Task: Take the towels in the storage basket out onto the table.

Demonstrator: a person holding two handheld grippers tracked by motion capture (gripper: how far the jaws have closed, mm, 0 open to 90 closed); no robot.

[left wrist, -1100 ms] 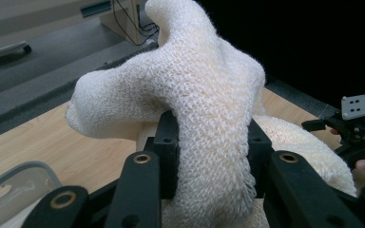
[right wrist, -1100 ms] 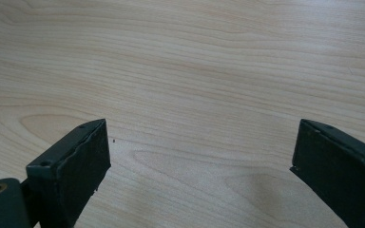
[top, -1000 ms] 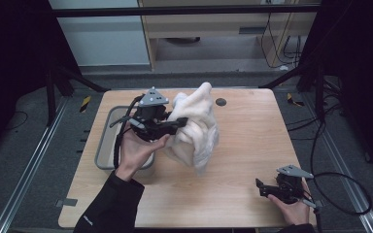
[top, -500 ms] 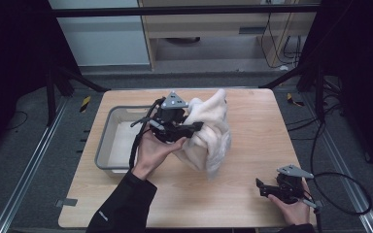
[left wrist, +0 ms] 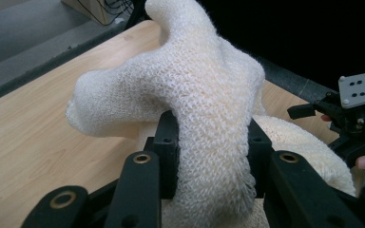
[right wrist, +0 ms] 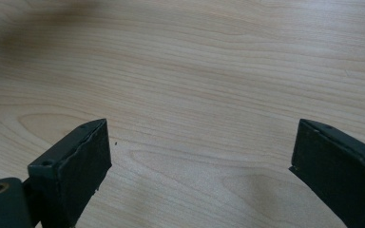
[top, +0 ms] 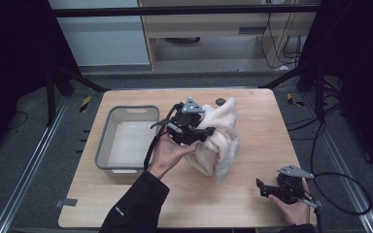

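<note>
High view: left gripper pinched towel right of bin, mid-carry; right gripper spread, idle. Next probably lowering onto table.

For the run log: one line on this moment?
left claw: shut on knit cloth | right claw: open, idle over table | bin: left

Left gripper is up off the table mid-frame, forearm coming in diagonally from the bottom, jaws clamped tight on what it's carrying. Right gripper sits low near the bottom right corner, jaws spread wide, pointing left.
</note>
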